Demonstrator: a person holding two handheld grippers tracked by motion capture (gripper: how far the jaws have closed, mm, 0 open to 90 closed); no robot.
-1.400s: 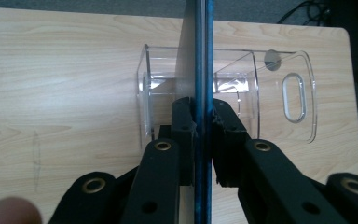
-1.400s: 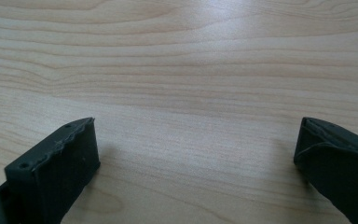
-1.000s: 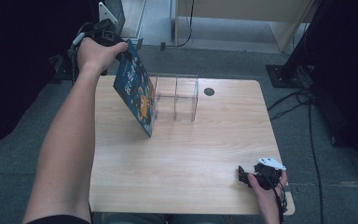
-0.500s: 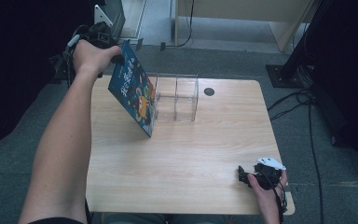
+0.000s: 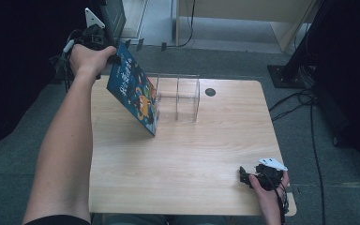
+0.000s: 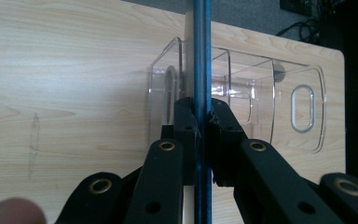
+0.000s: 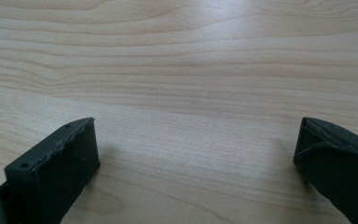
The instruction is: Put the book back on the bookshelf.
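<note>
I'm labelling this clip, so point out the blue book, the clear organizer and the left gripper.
blue book [image 5: 136, 96]: high view, middle of its cover.
clear organizer [image 5: 187, 96]: high view, its front wall.
left gripper [image 6: 202, 123]: left gripper view, between its fingertips, clamped on the book's edge.

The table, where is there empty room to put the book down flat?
The wide bare wood in the table's middle, between the tilted book and the right gripper, is free. So is the right side beyond the clear organizer, around the small dark hole. It is crowded at the far left, where the left gripper holds the book against the organizer.
</note>
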